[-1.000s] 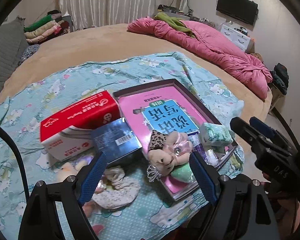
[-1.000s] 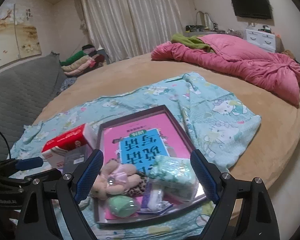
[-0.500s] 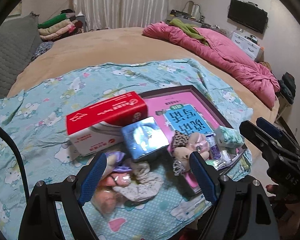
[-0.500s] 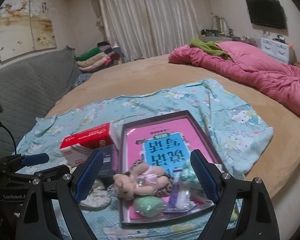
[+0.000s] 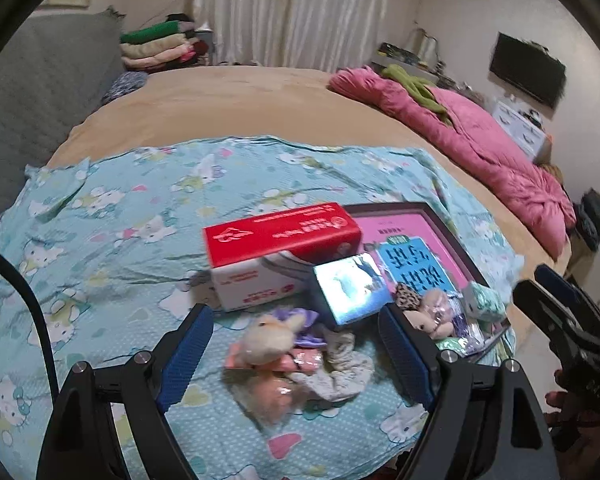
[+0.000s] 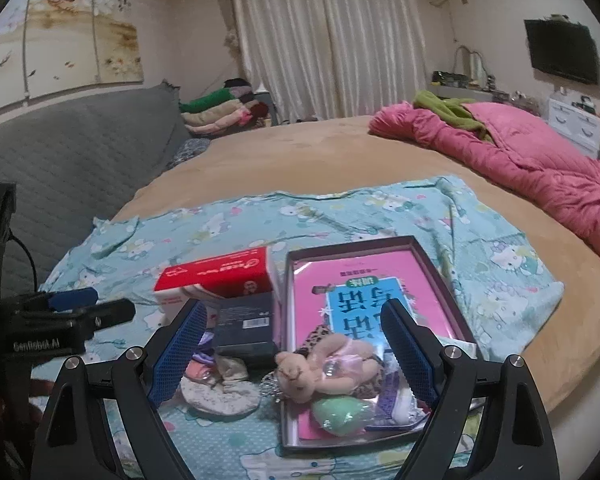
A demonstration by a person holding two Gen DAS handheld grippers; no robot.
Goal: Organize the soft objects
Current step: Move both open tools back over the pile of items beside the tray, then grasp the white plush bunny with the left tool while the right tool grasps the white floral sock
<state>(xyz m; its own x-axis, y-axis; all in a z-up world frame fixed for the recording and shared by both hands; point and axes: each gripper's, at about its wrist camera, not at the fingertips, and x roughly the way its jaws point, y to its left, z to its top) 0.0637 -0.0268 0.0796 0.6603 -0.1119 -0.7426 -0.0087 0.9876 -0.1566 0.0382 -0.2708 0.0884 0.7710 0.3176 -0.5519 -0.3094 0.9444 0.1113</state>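
Both tongs stand apart, empty. Left tongs [image 5: 290, 354] hover above loose plush rabbit [image 5: 270, 340]; advise gripping its body centrally, clear of blue box [image 5: 350, 288].

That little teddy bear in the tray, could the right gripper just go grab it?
Probably yes. The right gripper is open, and the teddy bear lies on top of the things in the tray, right between the jaws' line of approach with nothing covering it.

A pink plush bear [image 6: 320, 364] is lying in the tray beside a green pouch [image 6: 336, 414]; socks and another plush [image 5: 268, 338] are lying outside it.
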